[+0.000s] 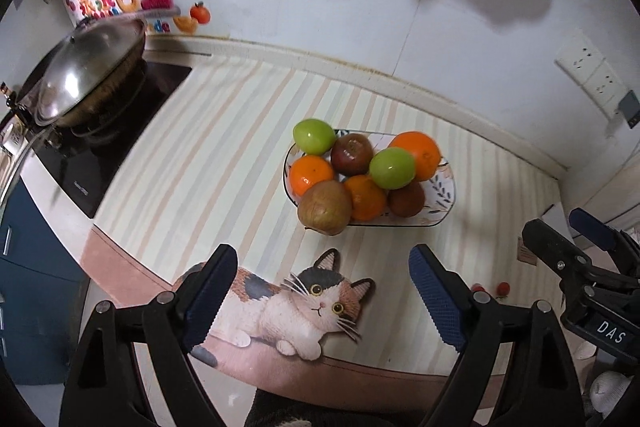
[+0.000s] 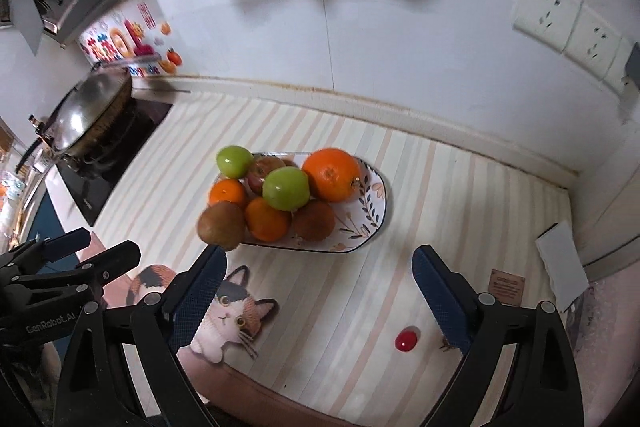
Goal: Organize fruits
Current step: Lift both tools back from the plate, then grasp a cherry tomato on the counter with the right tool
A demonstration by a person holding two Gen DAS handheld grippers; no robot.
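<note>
An oval patterned plate (image 1: 442, 193) (image 2: 374, 211) on the striped mat holds several fruits: green apples (image 1: 392, 167) (image 2: 286, 187), oranges (image 1: 418, 155) (image 2: 331, 174) and brown fruits (image 1: 324, 207) (image 2: 221, 225). A small red cherry tomato (image 2: 406, 339) lies on the mat near the front right; small red fruits (image 1: 502, 289) also show in the left wrist view. My left gripper (image 1: 322, 301) is open and empty, in front of the plate. My right gripper (image 2: 320, 301) is open and empty, in front of the plate, to the right of the left one.
A lidded wok (image 1: 80, 75) (image 2: 86, 115) sits on a black cooktop at the left. The tiled wall with sockets (image 2: 568, 27) runs behind. A cat picture (image 1: 304, 301) is printed on the mat's front. A white card (image 2: 560, 265) lies at the right.
</note>
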